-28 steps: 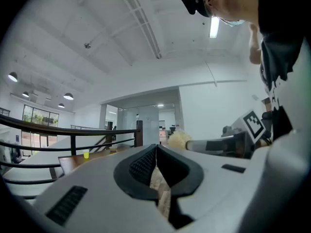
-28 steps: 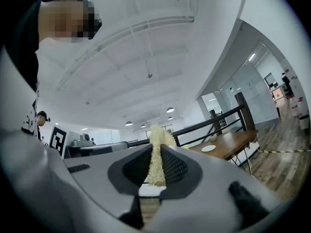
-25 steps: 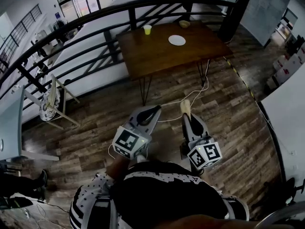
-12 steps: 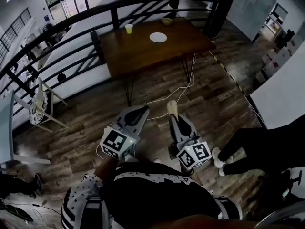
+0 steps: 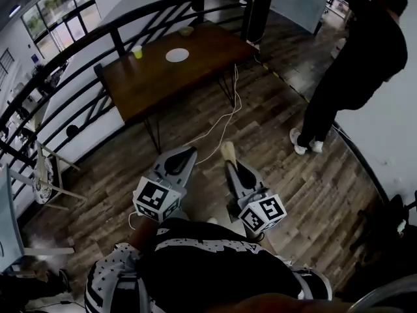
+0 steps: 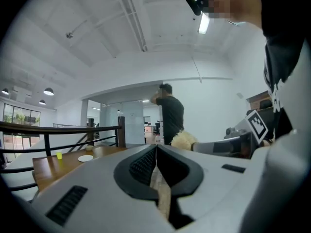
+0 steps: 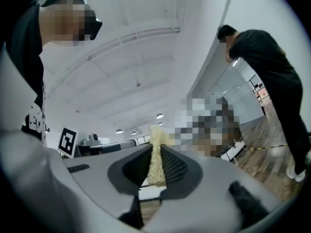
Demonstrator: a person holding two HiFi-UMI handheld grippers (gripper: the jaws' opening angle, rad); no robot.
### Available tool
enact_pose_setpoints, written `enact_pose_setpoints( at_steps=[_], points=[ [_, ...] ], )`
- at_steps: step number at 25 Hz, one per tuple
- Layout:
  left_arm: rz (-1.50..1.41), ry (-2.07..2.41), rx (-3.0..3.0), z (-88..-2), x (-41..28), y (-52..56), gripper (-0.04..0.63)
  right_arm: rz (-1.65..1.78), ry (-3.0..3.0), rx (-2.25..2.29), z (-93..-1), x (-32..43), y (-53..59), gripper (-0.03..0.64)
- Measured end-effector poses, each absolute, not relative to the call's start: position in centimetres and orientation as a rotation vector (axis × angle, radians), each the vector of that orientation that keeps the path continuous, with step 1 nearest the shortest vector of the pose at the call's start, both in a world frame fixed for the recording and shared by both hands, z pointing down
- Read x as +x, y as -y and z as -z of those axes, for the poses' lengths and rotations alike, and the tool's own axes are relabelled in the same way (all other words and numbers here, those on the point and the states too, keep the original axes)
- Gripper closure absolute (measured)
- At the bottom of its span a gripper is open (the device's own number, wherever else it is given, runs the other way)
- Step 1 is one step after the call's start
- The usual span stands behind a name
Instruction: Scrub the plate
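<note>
A white plate (image 5: pixel 177 55) lies on a brown wooden table (image 5: pixel 150 80) far ahead of me; in the left gripper view the plate (image 6: pixel 85 158) shows small at the left. My left gripper (image 5: pixel 187 152) is held low over the floor, well short of the table, jaws shut with nothing between them. My right gripper (image 5: pixel 229 158) sits beside it, shut on a pale yellow scrub sponge (image 5: pixel 227 150). In the right gripper view the sponge (image 7: pixel 156 157) stands pinched between the jaws, and it (image 6: pixel 183 140) also shows in the left gripper view.
A yellow cup (image 5: pixel 137 51) and a small bowl (image 5: pixel 186 30) stand on the table. A black railing (image 5: pixel 98 38) curves behind it. A person in black (image 5: pixel 355 64) stands at the right. A white cable (image 5: pixel 225 119) trails over the wooden floor.
The view has swung, so the table and plate now sit further left. A person in black has come into view at the right. Both grippers keep their hold and spacing.
</note>
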State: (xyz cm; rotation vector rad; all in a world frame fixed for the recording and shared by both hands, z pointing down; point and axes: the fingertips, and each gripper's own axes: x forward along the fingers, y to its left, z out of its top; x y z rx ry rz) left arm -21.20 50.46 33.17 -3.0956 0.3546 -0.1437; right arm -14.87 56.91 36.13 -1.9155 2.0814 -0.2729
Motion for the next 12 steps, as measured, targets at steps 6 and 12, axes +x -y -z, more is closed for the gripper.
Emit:
enact_pose_setpoints(
  at_steps=[6, 12],
  points=[
    [0.173, -0.266, -3.108, -34.0, -19.5, -52.8, 0.581, 0.31, -2.043, -1.953, -37.4, -13.3, -58.8, 0.568],
    [0.17, -0.311, -3.115, -34.0, -19.7, -50.9, 0.581, 0.304, -2.079, -1.926, -37.3, -13.6, -57.1, 0.568]
  ],
)
